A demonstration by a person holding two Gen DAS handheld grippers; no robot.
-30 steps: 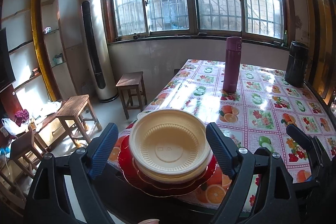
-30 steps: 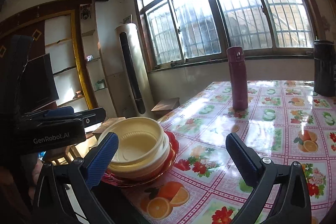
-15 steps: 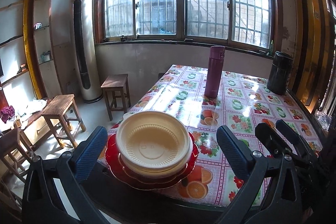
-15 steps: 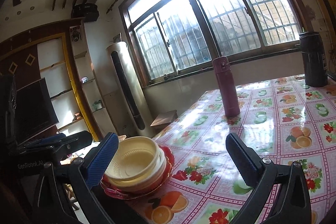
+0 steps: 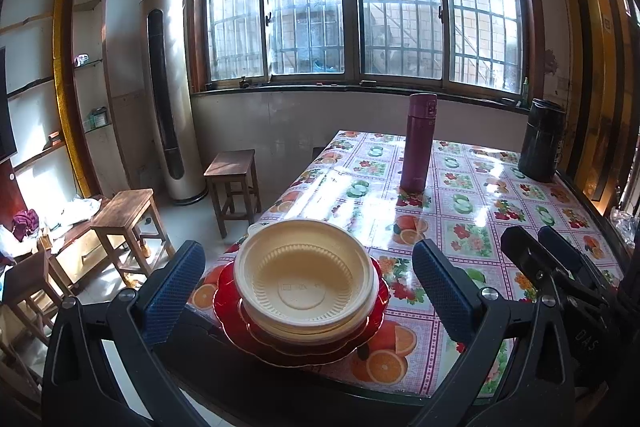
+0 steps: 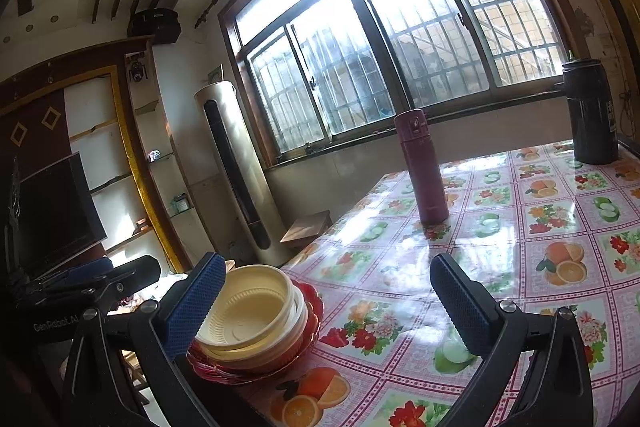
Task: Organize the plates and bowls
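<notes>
Cream plastic bowls, nested one in another, sit on a stack of red scalloped plates at the near left corner of the table, and the plates' rim reaches almost to the table's dark front edge. The left gripper has just been opening and now stands spread wide, its blue pads clear of the bowls on both sides, the stack between them but held by neither. The right gripper also stands wide open with nothing in it; its left pad is just beside the bowls' rim, and whether it touches cannot be told. Right of the stack the fruit-patterned oilcloth lies bare and glossy. A maroon flask stands upright well behind the stack, mid-table; a dark canister stands at the far right corner. Beyond the table's left edge, wooden stools stand on open floor.
</notes>
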